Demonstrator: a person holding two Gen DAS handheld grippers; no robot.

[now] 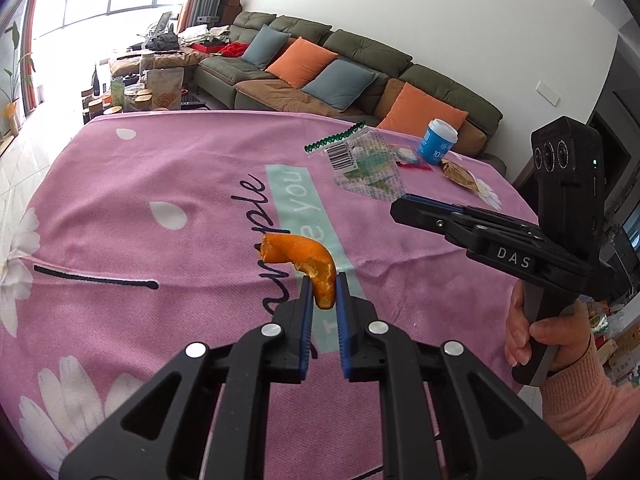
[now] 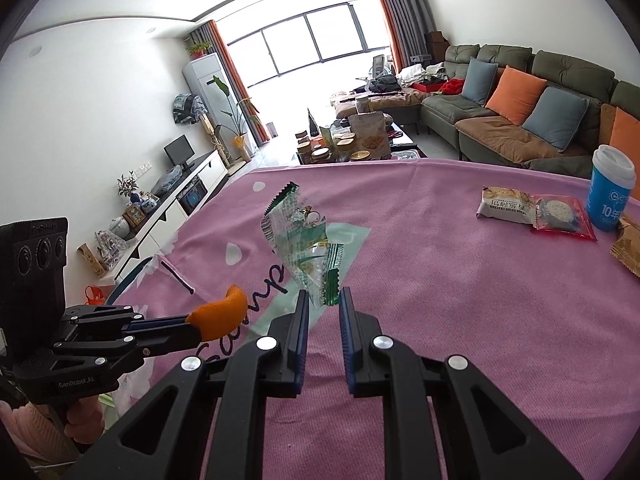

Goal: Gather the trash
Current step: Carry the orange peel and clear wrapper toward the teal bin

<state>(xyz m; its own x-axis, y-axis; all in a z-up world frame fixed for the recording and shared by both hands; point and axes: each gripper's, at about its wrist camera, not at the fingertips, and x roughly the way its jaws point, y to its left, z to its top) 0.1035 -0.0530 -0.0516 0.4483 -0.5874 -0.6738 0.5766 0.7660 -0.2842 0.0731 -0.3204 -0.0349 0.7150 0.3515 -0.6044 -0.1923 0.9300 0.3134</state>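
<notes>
A curled orange peel [image 1: 308, 266] sits pinched in my left gripper [image 1: 323, 285], held above the pink tablecloth [image 1: 160, 184]. The right wrist view shows the same peel [image 2: 222, 312] at the tip of that gripper [image 2: 192, 326], low on the left. My right gripper [image 2: 324, 300] is shut on the lower end of a clear green-printed snack wrapper [image 2: 304, 236], which stands up from the fingers. In the left wrist view the wrapper [image 1: 360, 160] hangs off the right gripper [image 1: 404, 204] at the right, gripped by a hand [image 1: 552, 336] in a pink sleeve.
At the far right of the table stand a blue paper cup [image 2: 610, 192], a white cracker packet [image 2: 506, 204], a red-edged packet [image 2: 562, 216] and a brown wrapper [image 2: 628, 248]. A green sofa [image 2: 520, 92] lies beyond, and a cluttered coffee table [image 2: 352, 140] behind the table's far edge.
</notes>
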